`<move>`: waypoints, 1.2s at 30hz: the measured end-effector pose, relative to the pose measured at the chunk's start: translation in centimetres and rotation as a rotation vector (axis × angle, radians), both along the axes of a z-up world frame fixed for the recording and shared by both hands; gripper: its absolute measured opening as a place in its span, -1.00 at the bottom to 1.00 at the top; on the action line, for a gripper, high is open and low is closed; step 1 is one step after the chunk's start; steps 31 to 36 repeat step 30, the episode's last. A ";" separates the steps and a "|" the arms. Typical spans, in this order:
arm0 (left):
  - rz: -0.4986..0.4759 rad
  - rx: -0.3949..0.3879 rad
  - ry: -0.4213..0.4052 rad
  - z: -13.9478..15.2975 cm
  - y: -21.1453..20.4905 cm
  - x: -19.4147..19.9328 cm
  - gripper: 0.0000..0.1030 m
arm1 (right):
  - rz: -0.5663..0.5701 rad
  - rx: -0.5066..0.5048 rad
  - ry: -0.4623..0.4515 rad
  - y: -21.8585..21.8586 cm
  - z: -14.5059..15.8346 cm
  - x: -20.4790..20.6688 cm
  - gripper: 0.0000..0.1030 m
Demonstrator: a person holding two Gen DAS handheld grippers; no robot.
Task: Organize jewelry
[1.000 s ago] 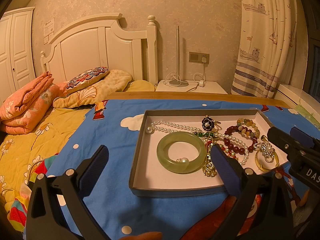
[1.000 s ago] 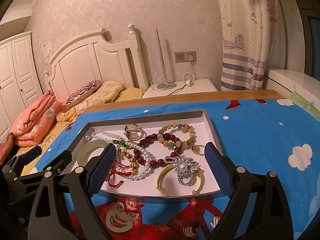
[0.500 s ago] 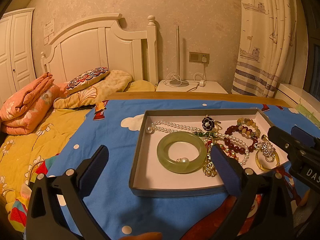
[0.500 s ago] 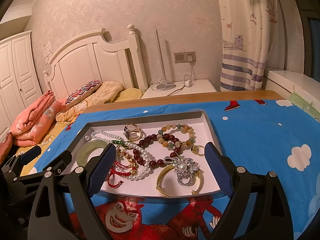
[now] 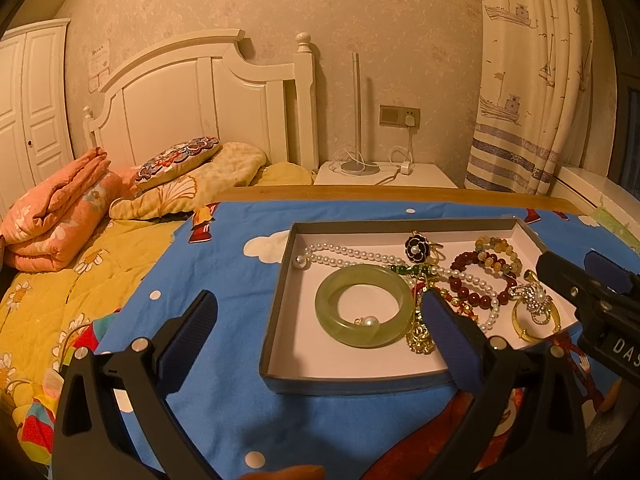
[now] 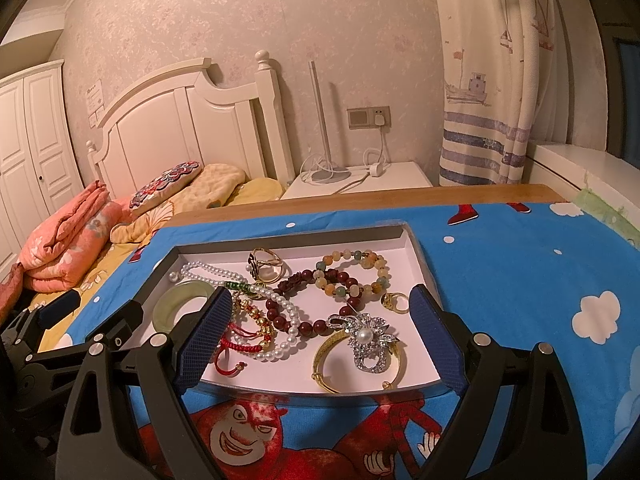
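Note:
A grey tray [image 5: 280, 304] with a white floor holds tangled jewelry. In the left wrist view I see a green jade bangle [image 5: 332, 320], a pearl necklace [image 5: 352, 255] and a black flower ring [image 5: 416, 245]. In the right wrist view I see the tray [image 6: 421, 256], a crystal brooch [image 6: 370, 340] on a gold bangle [image 6: 324, 372], a dark red bead bracelet [image 6: 316, 326], a multicolour bead bracelet [image 6: 374, 264] and red cords [image 6: 236, 342]. My left gripper [image 5: 316, 338] is open and empty before the tray's near left corner. My right gripper [image 6: 316, 338] is open and empty over the tray's near edge.
The tray sits on a blue cartoon cloth [image 6: 520, 264] over a wooden table [image 6: 360, 196]. A bed [image 5: 72, 264] with folded orange blankets [image 5: 56, 216] lies left. A white nightstand [image 5: 400, 176] with a lamp and a curtain [image 5: 520, 80] stand behind.

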State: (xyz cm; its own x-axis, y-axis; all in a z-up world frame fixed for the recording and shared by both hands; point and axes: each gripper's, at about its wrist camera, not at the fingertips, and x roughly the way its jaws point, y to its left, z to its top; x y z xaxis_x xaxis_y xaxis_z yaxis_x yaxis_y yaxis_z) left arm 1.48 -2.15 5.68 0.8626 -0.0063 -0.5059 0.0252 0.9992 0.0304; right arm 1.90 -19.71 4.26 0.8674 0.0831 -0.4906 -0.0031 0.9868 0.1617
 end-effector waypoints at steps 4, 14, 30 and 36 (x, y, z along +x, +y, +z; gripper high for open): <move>0.014 0.009 -0.008 0.1 0.1 -0.1 0.95 | 0.000 0.001 0.000 -0.2 0.0 0.2 0.68; 0.000 0.023 -0.020 0.3 -0.1 -0.4 0.95 | 0.001 -0.005 -0.002 -0.1 0.1 0.3 0.68; -0.013 -0.121 0.239 0.1 3.6 -1.1 0.95 | 0.116 -0.035 0.190 -0.4 0.3 -1.4 0.68; -0.013 -0.121 0.239 0.1 3.6 -1.1 0.95 | 0.116 -0.035 0.190 -0.4 0.3 -1.4 0.68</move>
